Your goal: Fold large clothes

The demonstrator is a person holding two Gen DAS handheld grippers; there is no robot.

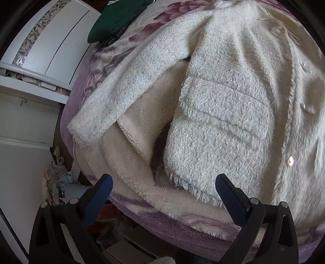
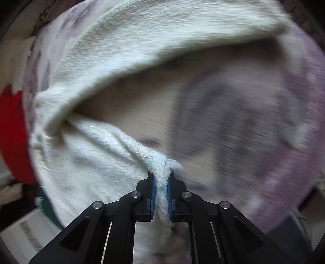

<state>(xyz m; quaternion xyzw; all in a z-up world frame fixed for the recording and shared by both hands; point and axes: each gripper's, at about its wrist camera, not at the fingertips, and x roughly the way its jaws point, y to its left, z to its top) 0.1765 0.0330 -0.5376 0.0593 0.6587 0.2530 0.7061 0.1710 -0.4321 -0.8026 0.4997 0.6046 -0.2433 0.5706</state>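
Pinching a fold of white jacket (image 2: 85, 162) between right gripper (image 2: 161, 192) pads, jaws nearly closed on it. Hanging wide apart and empty, left gripper (image 1: 163, 195) above the hem. Lying spread on purple blanket (image 1: 182, 225), sleeve angling left. Resting beyond, green garment (image 1: 113, 18).

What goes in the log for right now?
step: folding | left gripper: open over white jacket hem | right gripper: shut on jacket edge | surface: purple blanket
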